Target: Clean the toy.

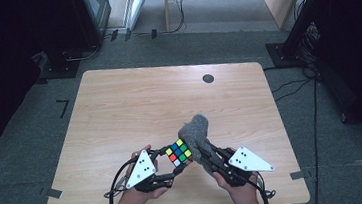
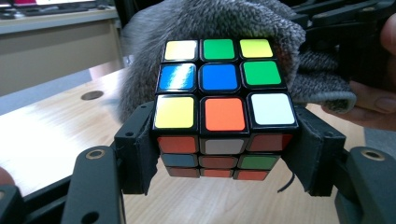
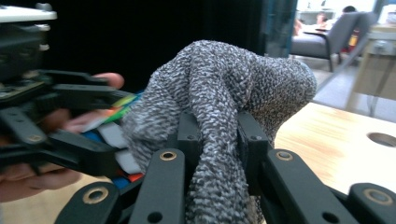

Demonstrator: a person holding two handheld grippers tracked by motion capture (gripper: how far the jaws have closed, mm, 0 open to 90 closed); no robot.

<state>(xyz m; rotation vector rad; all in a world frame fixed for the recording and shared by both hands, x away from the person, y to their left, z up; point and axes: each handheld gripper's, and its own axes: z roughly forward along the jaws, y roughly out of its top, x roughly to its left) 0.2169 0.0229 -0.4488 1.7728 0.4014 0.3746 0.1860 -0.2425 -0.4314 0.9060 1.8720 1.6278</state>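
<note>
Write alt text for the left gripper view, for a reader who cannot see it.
A scrambled Rubik's cube is clamped between the left gripper's two black jaws above a light wooden table. A grey knitted cloth is draped behind and against the cube's far side. The right gripper, with fingers of the hand holding it, is at the right edge.

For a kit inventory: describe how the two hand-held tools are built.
Both the left tool and the right tool are black linkage frames with brass-coloured pivot rivets. Each carries a grey triangular plate dotted with dark spots, and a black cable trails behind.
</note>
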